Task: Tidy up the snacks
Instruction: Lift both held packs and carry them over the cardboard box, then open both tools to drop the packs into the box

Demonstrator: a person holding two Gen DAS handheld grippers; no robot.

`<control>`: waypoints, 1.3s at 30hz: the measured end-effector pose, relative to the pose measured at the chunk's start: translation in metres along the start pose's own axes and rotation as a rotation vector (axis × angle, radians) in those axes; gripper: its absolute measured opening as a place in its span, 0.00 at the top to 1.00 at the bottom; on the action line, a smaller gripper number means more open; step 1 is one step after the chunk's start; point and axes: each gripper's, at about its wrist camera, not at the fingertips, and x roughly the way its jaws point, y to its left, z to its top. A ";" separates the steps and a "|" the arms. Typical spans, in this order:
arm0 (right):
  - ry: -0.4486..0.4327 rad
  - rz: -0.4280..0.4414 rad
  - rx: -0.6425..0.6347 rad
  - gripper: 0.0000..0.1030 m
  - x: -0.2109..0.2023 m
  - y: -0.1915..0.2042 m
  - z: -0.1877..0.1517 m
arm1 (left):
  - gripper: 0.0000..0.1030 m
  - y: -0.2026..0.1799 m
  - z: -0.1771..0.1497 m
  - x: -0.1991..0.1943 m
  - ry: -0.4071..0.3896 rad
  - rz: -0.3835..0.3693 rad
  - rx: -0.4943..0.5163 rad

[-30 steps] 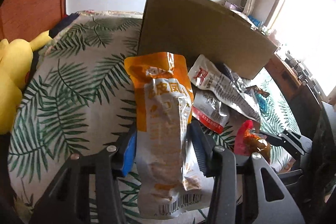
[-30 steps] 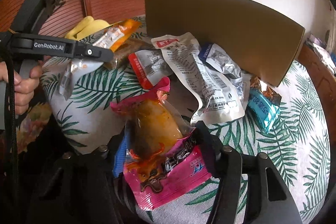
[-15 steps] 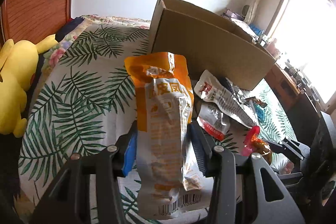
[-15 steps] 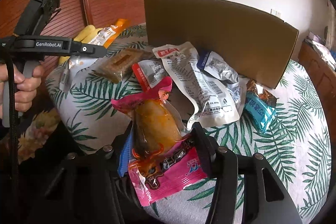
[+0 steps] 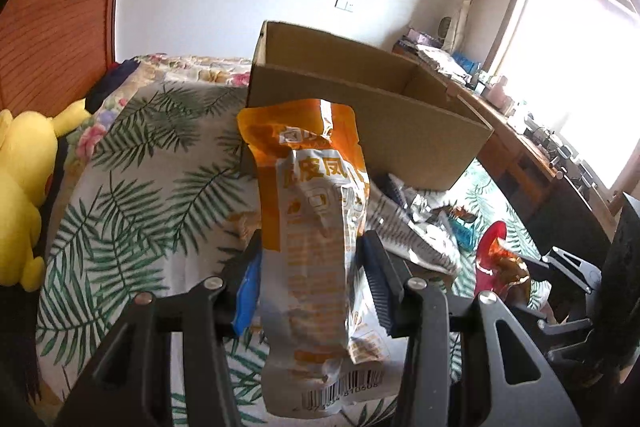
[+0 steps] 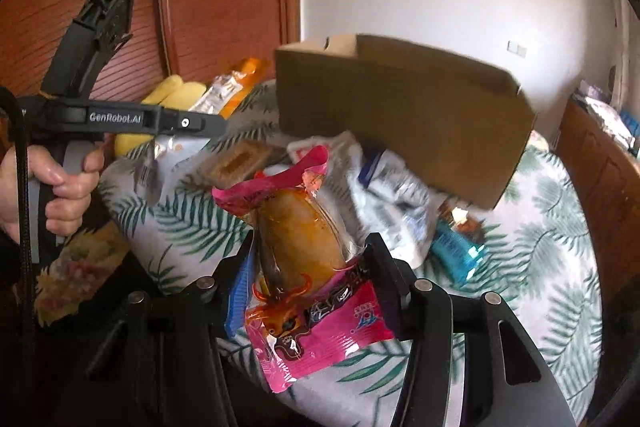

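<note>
Left gripper (image 5: 312, 267) tilted downward — pinching orange pouch (image 5: 316, 227), right gripper (image 6: 308, 267) likewise — clamping pink packet (image 6: 304, 247).

One cardboard box (image 5: 360, 115), open-topped, at far edge of leaf-print bedspread (image 5: 132, 187). Two grippers: left gripper (image 5: 312, 279), right gripper (image 6: 310, 275), one snack pack in each: orange pack (image 5: 320, 227), pink pack (image 6: 304, 259). Loose packs before box: at least five, pile blurred, exact count unclear. One yellow plush toy (image 5: 20, 195) at left edge.
</note>
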 end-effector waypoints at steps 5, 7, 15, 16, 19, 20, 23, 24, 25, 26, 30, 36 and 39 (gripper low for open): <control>-0.022 -0.048 -0.004 0.48 -0.006 -0.017 0.019 | 0.56 -0.008 0.021 -0.005 -0.031 0.003 0.037; -0.032 -0.060 0.000 0.48 -0.007 -0.025 0.024 | 0.56 -0.012 0.031 -0.007 -0.044 0.003 0.050; -0.076 -0.116 0.012 0.48 -0.011 -0.049 0.060 | 0.56 -0.029 0.064 -0.011 -0.088 0.005 0.099; -0.080 -0.121 0.009 0.48 -0.010 -0.051 0.063 | 0.56 -0.032 0.068 -0.011 -0.092 0.006 0.106; -0.083 -0.138 0.000 0.48 -0.006 -0.054 0.073 | 0.56 -0.037 0.079 -0.007 -0.096 0.009 0.123; -0.083 -0.143 -0.003 0.48 -0.004 -0.056 0.075 | 0.56 -0.039 0.081 -0.006 -0.097 0.009 0.128; -0.080 -0.153 -0.002 0.48 0.001 -0.061 0.082 | 0.56 -0.043 0.090 -0.003 -0.099 0.008 0.138; -0.079 -0.156 -0.001 0.48 0.002 -0.063 0.084 | 0.56 -0.044 0.092 -0.002 -0.099 0.008 0.139; -0.079 -0.160 0.000 0.48 0.004 -0.064 0.087 | 0.56 -0.045 0.095 -0.001 -0.099 0.005 0.141; -0.078 -0.162 0.003 0.48 0.007 -0.065 0.090 | 0.56 -0.046 0.097 -0.001 -0.100 0.004 0.143; -0.070 -0.172 0.011 0.48 0.016 -0.073 0.099 | 0.56 -0.051 0.106 0.001 -0.106 0.007 0.157; -0.063 -0.182 0.058 0.48 0.030 -0.091 0.115 | 0.56 -0.055 0.125 0.021 -0.082 0.007 0.163; -0.052 -0.191 0.073 0.48 0.037 -0.099 0.122 | 0.56 -0.057 0.136 0.033 -0.072 0.017 0.163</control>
